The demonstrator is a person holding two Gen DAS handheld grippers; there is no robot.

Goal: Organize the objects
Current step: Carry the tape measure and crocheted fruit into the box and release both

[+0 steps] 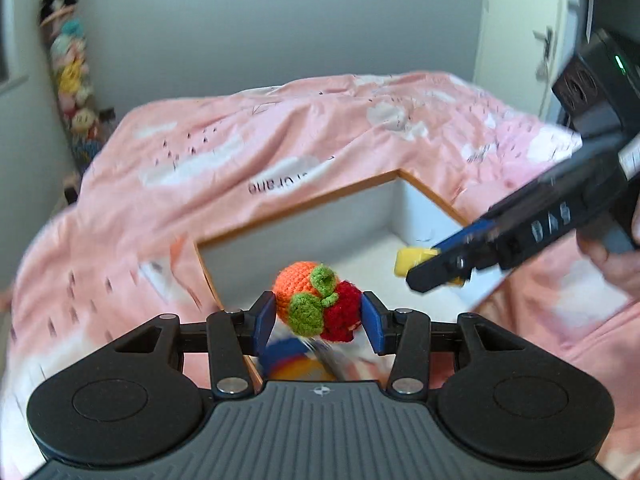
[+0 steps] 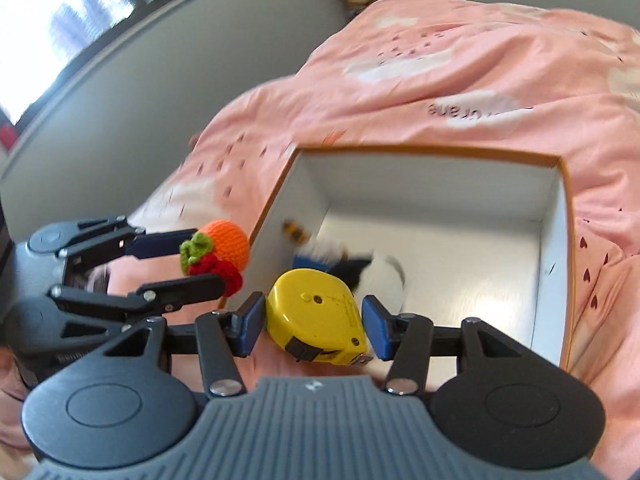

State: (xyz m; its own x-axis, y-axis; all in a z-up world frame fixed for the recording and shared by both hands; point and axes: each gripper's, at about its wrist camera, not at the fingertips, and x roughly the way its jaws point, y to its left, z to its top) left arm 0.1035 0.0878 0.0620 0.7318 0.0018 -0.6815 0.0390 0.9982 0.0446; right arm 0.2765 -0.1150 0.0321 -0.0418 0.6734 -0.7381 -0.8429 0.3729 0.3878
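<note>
While the left gripper clamps the crocheted fruit over the box, the right gripper pinches the tape measure, its tab toward the camera, above pink bedding.

Grey walls, pink cloud-print bedcover, bright window, white door

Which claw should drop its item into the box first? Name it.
Right, probably. The right claw holds the yellow tape measure already over the box opening, while the left claw with the crochet fruit is only at the rim.
</note>
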